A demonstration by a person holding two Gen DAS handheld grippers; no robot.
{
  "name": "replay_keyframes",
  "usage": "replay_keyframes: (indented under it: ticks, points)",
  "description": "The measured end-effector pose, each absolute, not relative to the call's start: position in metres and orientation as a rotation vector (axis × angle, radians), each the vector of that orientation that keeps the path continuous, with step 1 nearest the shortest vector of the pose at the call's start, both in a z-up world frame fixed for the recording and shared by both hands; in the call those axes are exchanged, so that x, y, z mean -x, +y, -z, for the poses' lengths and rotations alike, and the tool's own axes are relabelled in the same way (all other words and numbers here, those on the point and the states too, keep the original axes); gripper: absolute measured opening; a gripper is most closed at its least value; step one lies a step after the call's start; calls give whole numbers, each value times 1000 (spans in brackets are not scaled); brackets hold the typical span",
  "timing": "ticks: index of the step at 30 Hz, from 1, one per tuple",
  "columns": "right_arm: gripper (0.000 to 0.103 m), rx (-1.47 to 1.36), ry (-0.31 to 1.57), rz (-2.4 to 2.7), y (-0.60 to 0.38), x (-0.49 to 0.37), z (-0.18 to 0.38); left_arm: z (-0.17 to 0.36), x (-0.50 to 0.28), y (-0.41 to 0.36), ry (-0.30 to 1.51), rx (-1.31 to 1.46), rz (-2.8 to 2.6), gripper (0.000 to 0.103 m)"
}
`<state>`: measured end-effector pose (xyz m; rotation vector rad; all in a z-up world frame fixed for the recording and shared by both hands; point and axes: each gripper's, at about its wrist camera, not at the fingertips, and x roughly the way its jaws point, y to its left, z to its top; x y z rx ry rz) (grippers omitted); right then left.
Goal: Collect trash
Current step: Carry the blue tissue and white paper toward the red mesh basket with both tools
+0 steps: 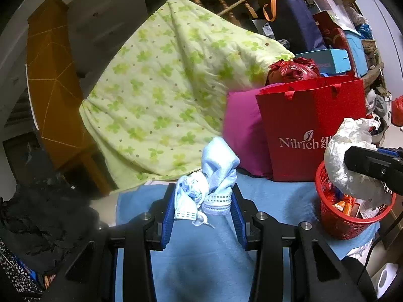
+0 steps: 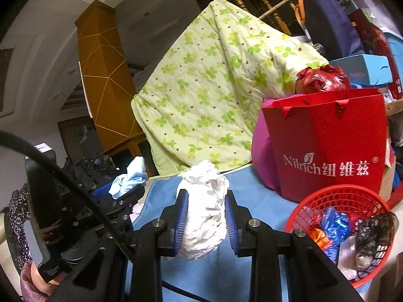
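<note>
Black gripper arms with blue-ribbed pads fill the lower part of both wrist views. Between the pads of the left gripper (image 1: 205, 201) a crumpled pale blue face mask (image 1: 211, 176) is clamped, its bunched fabric standing up above the fingertips and a loose ear strap trailing below them; the jaws are drawn close together on it. Between the pads of the right gripper (image 2: 206, 216) a crumpled wad of white paper (image 2: 205, 206) is pinched in the same way, bulging out above and below the pads. Both grippers are held above a surface covered by a blue cloth (image 1: 201, 251), and neither piece of trash is seen touching that cloth. A red mesh basket (image 2: 337, 198) is set on the blue cloth to the right of both grippers; wrappers in blue, orange and dark plastic are seen lying in it. In the left wrist view the white paper wad and the right gripper's tip are seen just over the basket's near rim. In the right wrist view the basket lies lower right of the paper wad, apart from it, while the left gripper with its blue mask is seen off to the left. Behind the basket a red paper gift bag (image 1: 312, 125) is stood upright, with a magenta cushion (image 1: 241, 130) beside it and a green clover-print quilt (image 1: 171, 83) draped further back.
</note>
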<state>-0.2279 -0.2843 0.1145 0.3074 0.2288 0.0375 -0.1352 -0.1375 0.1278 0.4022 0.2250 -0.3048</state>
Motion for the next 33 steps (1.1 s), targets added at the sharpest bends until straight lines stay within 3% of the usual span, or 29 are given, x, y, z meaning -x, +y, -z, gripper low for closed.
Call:
replay_keyframes:
  ticks: [33]
  points:
    - [31,-328,230,38,-308,258,-111,-124,143,-167,255,-417,383,43]
